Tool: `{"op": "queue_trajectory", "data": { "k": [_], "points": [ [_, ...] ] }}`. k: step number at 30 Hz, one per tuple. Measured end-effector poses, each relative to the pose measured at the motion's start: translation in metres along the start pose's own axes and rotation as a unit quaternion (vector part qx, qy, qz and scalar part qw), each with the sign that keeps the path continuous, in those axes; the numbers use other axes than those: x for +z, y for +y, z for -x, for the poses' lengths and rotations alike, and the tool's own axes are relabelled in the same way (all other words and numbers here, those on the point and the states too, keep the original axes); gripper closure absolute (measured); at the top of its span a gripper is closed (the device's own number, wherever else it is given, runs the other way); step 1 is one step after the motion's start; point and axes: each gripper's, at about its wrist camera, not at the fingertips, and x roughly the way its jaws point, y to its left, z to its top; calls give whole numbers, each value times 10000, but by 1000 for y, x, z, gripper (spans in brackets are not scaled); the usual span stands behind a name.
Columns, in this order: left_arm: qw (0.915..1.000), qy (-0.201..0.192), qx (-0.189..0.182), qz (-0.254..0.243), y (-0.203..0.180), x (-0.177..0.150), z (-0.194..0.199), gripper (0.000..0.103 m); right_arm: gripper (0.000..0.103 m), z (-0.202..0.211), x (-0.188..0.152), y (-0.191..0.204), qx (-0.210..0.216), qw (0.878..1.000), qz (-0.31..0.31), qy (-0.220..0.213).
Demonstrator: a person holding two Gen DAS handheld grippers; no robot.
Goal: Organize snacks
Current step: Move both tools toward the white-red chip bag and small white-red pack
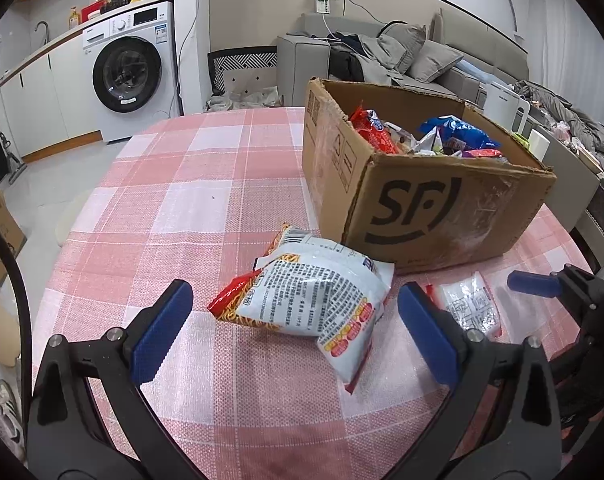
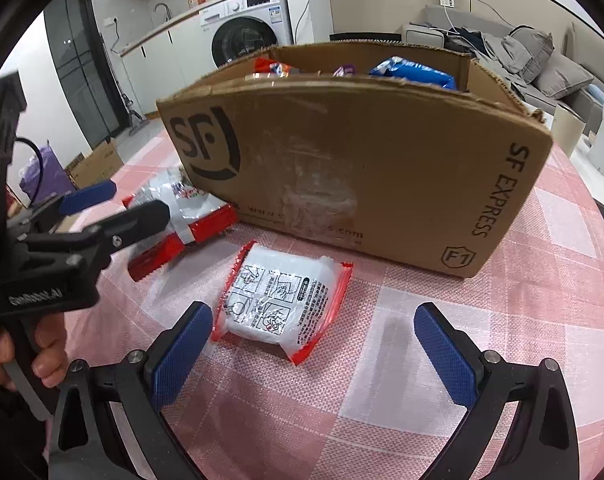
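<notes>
A cardboard SF box (image 1: 434, 208) holds several snack packets on the pink checked table; it also shows in the right wrist view (image 2: 342, 160). A noodle packet (image 1: 318, 300) lies in front of the box, between the fingers of my open left gripper (image 1: 293, 320). A small white packet with red edges (image 2: 281, 300) lies to its right, just ahead of my open right gripper (image 2: 314, 344). The small packet shows in the left wrist view (image 1: 470, 304) too. The left gripper (image 2: 113, 204) appears in the right wrist view over the noodle packet (image 2: 189, 208).
The pink checked tablecloth (image 1: 189, 184) covers the table. A washing machine (image 1: 129, 68) stands beyond the far edge on the left, a grey sofa (image 1: 422, 56) behind the box. A cardboard box (image 2: 97, 164) sits on the floor at left.
</notes>
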Motion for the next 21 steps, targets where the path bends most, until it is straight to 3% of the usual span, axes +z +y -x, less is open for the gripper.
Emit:
{"op": "queue_trajectory", "data": {
  "k": [16, 21],
  "points": [
    [9991, 293, 47, -293, -4, 6, -35, 2, 1, -23, 8, 16, -61, 9998, 97, 169],
    [9992, 256, -60, -294, -2, 5, -36, 9, 1, -25, 10, 16, -146, 9997, 75, 176]
  ]
}}
